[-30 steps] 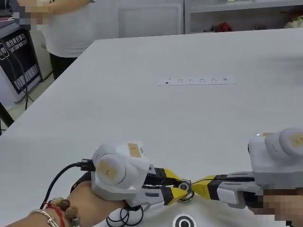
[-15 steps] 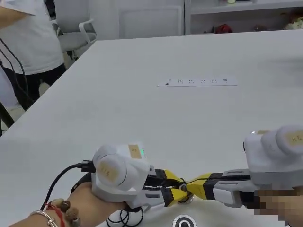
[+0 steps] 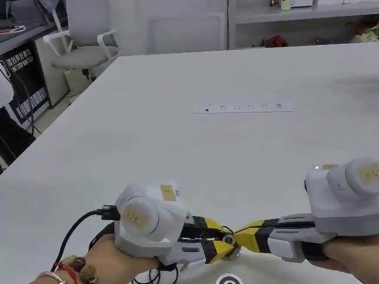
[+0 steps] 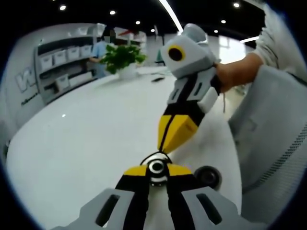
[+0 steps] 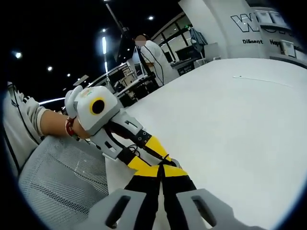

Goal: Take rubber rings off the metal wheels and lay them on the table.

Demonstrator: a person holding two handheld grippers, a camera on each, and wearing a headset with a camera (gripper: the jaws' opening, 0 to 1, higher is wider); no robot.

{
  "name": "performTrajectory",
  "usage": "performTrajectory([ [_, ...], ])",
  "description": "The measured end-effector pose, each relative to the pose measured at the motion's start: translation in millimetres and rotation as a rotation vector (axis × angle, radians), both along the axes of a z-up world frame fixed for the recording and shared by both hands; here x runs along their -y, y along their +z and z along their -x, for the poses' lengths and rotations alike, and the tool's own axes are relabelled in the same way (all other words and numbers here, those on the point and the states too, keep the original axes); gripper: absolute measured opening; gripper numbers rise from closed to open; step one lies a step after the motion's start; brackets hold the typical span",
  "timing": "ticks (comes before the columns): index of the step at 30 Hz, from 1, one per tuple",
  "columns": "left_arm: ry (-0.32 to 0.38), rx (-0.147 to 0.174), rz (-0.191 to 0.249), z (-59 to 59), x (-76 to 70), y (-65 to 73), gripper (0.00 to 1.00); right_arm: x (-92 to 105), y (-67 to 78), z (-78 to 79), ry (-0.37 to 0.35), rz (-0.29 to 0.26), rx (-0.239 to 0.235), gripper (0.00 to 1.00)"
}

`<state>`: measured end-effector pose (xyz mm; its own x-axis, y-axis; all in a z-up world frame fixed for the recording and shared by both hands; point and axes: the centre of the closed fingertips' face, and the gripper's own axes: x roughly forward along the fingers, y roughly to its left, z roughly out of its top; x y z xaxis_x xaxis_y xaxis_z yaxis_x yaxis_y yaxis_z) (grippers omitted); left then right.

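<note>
Left gripper and right gripper point at each other, held level, tips meeting low in the head view; left jaws clamp a metal wheel, right jaws are pressed together

Open-plan office or demo lab. Long white worktable with a flat white power strip lying on it. Far left: pale swivel office chair and a black banner with white lettering. Far side: white shelving. The left gripper view has shelves of white storage bins, a potted green plant and recessed ceiling spotlights. The right gripper view has large wall lettering.
</note>
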<state>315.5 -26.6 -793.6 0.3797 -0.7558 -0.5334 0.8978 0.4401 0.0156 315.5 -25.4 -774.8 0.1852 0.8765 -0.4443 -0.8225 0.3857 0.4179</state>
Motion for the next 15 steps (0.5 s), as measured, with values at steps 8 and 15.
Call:
performTrajectory([
  [8,-0.03,-0.008,-0.016,4.9,-0.2,8.0,0.15,5.0,4.0,4.1,-0.006,-0.003,-0.009,0.0],
  [15,-0.052,0.017,-0.016,11.7,4.2,31.1,0.29,20.2,17.4,1.0,-0.055,-0.032,-0.032,0.0],
])
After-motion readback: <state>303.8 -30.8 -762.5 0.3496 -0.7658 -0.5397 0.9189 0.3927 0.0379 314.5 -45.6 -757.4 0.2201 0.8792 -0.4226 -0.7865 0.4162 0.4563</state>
